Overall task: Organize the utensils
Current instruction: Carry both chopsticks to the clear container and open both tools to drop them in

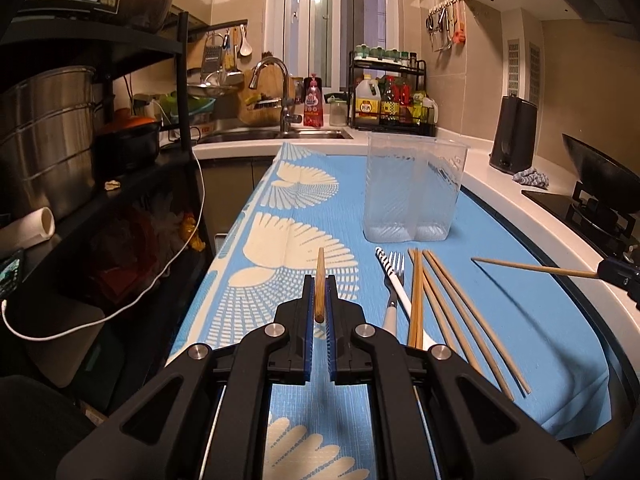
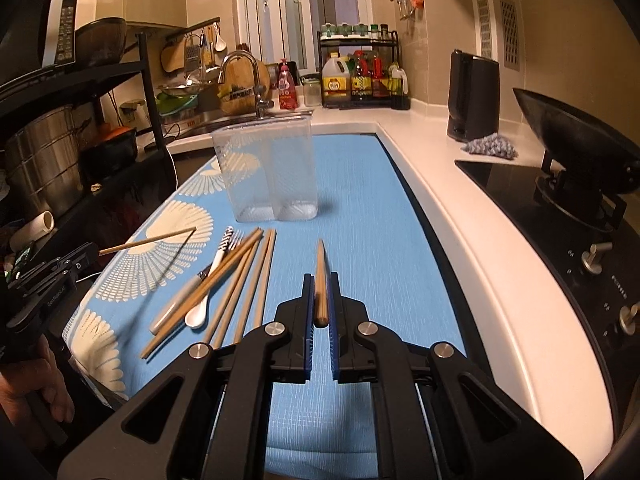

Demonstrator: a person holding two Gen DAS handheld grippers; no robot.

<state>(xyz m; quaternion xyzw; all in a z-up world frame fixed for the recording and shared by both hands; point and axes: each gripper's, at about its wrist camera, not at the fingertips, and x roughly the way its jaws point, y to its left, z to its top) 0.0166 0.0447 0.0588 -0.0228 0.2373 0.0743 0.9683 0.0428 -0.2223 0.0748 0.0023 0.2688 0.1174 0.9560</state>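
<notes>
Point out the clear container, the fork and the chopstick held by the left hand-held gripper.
clear container [image 1: 412,188], left wrist view, front wall.
fork [image 1: 396,266], left wrist view, tines.
chopstick [image 1: 320,280], left wrist view, shaft just ahead of the pads.

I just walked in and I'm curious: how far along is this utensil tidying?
Barely started. The clear container on the blue mat looks empty, so nothing is sorted yet. In hand: the left gripper and the right gripper are each shut on one chopstick, lifted off the mat. Left: the loose chopsticks, a fork and a white spoon lie in front of the container.
</notes>
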